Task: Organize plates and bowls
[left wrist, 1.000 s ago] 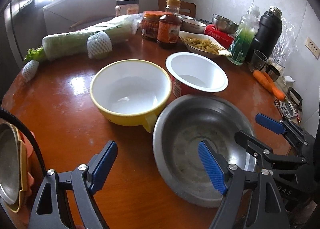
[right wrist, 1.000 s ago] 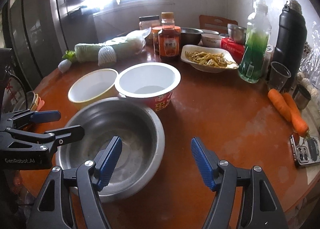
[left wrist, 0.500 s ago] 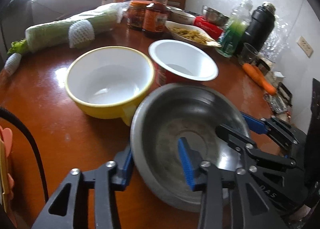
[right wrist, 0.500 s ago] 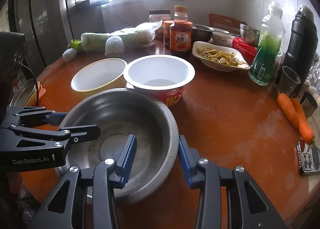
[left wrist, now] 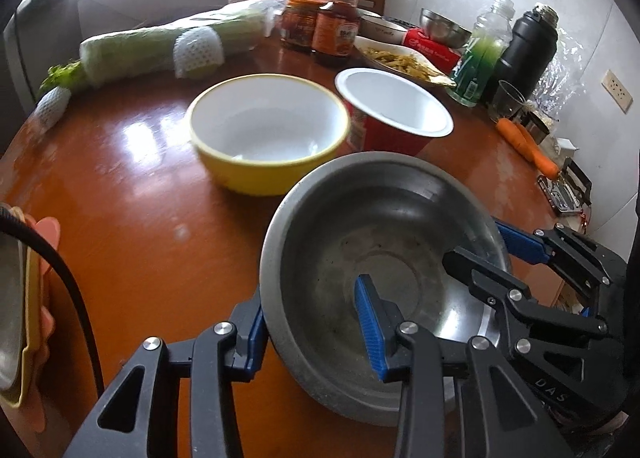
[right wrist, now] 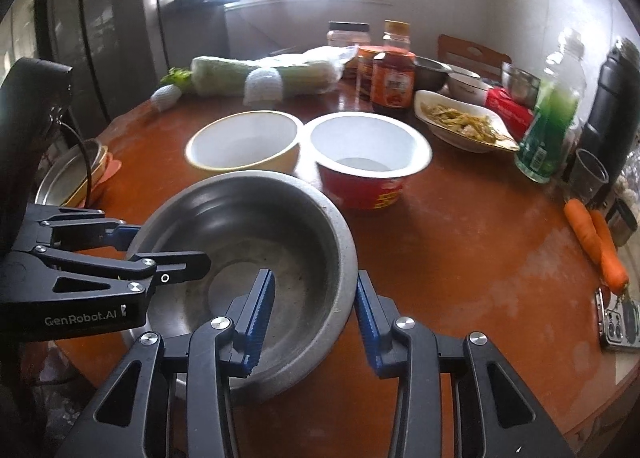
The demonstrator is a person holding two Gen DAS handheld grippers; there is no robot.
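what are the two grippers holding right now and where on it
Both straddle the rim of the steel bowl: the left gripper on its left edge, the right gripper on its right edge, one finger inside, one outside. Whether they are fully clamped cannot be told.

Steel bowl (right wrist: 256,258) nearest on bench (right wrist: 460,258); ceramic bowl (right wrist: 244,144) at 11 o'clock behind it, paper bowl (right wrist: 370,162) at 1 o'clock; carrots (right wrist: 596,244) at 3 o'clock.

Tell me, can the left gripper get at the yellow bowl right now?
Probably not yet. The left gripper straddles the rim of the steel bowl, which the right gripper also straddles. The yellow bowl sits just beyond with nothing else between, so the steel bowl is the only obstacle.
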